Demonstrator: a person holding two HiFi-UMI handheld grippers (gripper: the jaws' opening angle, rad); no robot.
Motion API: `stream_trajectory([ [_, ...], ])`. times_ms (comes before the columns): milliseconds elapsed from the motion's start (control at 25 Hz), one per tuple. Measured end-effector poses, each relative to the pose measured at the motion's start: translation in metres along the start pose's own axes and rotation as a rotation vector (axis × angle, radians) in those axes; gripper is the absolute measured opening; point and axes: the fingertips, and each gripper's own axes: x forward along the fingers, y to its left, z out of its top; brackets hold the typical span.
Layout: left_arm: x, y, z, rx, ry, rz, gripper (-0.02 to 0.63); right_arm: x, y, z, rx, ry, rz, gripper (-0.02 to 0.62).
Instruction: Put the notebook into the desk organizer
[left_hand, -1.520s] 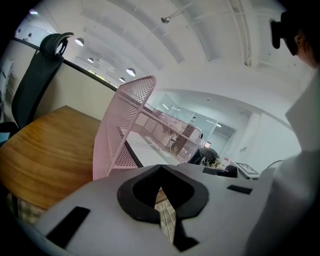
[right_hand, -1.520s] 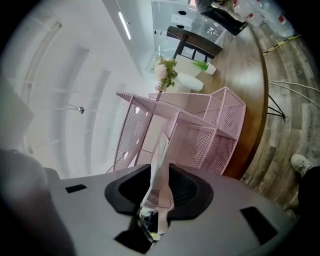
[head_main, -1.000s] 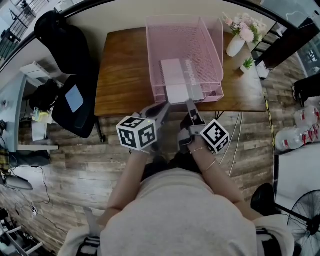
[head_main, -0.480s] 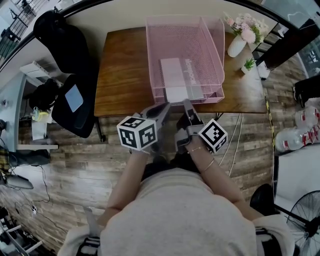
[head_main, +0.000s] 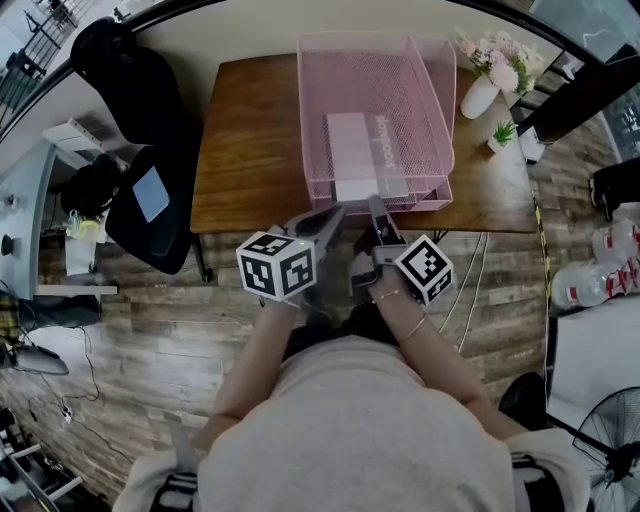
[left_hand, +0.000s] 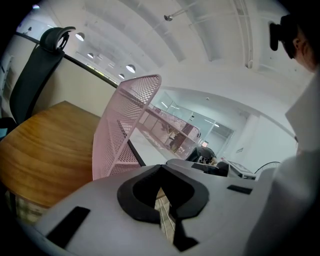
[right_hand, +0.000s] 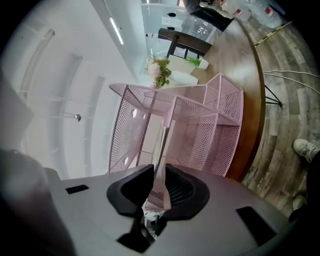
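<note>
1. Left gripper (head_main: 335, 212), just off the surface's (head_main: 245, 140) front edge. Its fingers are clenched on nothing, tips meeting, and it is judged to be parked clear of the work.
2. Right gripper (head_main: 375, 204), at the organizer's front. Its fingers have just been opening and stand released. Only pink mesh shows through the gap and nothing is pinched, which suggests the notebook is already delivered.
3. Desk organizer (head_main: 432, 110), right of centre and reaching nearly to the front edge, with its mouth toward the person for loading.
4. Notebook (head_main: 350, 150), flat inside the organizer with its near end at the front opening. Which tier it lies in cannot be told.
5. Only the head view shows the notebook. Only the gripper views show the finger gaps.
</note>
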Motion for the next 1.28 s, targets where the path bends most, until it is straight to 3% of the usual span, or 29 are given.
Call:
stream_trajectory([
  [720,0.019,0.002,0.002,-0.012,0.008,-0.005,0.012,0.026,0.0,0.012,-0.051,0.038,-0.004,0.084],
  [1280,0.011,-0.003,0.002,-0.008,-0.008,-0.001,0.012,0.015,0.003,0.013,-0.033,0.024,0.003,0.095],
])
